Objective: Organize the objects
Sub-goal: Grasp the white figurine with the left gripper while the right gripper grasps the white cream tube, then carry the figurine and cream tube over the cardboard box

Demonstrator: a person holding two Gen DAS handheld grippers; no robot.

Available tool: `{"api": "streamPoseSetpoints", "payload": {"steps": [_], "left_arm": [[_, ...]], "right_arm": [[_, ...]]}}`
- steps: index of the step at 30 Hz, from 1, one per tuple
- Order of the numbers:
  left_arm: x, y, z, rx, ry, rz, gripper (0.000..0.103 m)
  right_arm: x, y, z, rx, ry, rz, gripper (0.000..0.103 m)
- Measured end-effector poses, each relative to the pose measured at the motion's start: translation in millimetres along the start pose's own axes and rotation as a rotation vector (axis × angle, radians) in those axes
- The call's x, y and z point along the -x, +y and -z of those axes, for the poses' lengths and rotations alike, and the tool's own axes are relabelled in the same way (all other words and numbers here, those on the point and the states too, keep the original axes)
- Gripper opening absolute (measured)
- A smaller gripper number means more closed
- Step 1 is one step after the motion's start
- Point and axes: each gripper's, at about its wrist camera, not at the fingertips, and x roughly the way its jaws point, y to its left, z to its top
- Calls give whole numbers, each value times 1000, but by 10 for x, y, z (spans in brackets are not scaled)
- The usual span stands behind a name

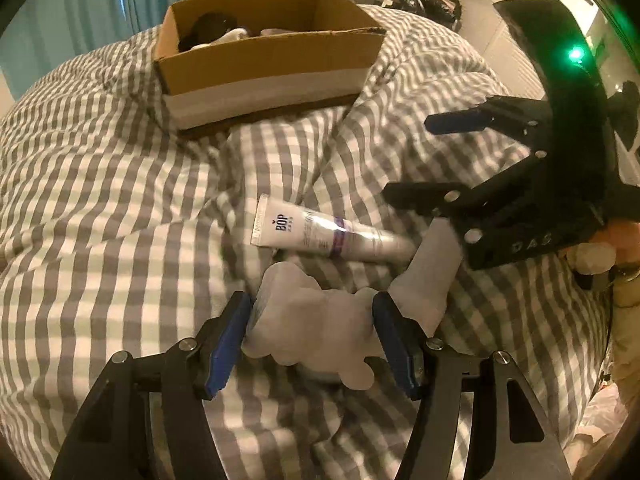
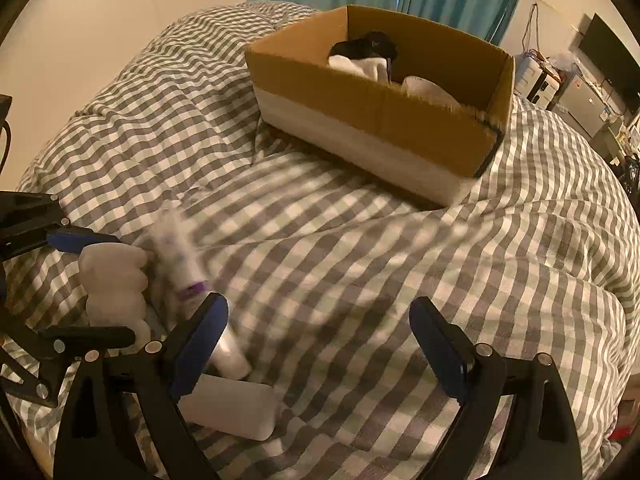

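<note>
Left wrist view, my left tongs (image 1: 312, 344) clamped on a lumpy white bottle (image 1: 312, 320), BOP tube (image 1: 320, 232) just beyond on the checked duvet (image 1: 120, 200), my right tongs (image 2: 320, 344) spread wide, holding nothing, cardboard box (image 1: 264, 60) far.

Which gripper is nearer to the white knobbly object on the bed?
Left. The left gripper has its jaws on both sides of the white knobbly object. The right gripper is open beside it, over the checked duvet.
</note>
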Motion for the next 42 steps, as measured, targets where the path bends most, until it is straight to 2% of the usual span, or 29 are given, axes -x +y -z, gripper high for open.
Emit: {"api": "streamPoseSetpoints", "payload": {"steps": [3, 7, 11, 14, 18, 19, 21, 27, 33, 42], "left_arm": [[55, 81, 20, 23, -12, -42, 65], [237, 210, -104, 44, -87, -100, 65], [250, 299, -213, 14, -121, -198, 65], [202, 398, -281, 21, -123, -215, 65], [106, 508, -304, 34, -119, -233, 65], [72, 537, -310, 39, -116, -224, 65], [31, 565, -301, 44, -113, -210, 65], [91, 608, -322, 64, -151, -183, 65], [382, 596, -399, 81, -224, -163, 65], [901, 357, -608, 6, -339, -204, 65]], "right_arm": [[24, 35, -1, 7, -9, -10, 92], [-37, 210, -25, 57, 12, -31, 92], [-193, 416, -70, 95, 57, -52, 82], [-334, 515, -74, 119, 102, -77, 76], [-495, 603, -48, 149, 164, -90, 55], [-529, 610, -48, 151, 177, -90, 42], [-560, 618, -61, 151, 190, -100, 27], [-352, 597, -181, 136, 112, -64, 25], [-6, 531, -310, 110, 39, 1, 21], [637, 536, -459, 114, -99, 88, 18]]}}
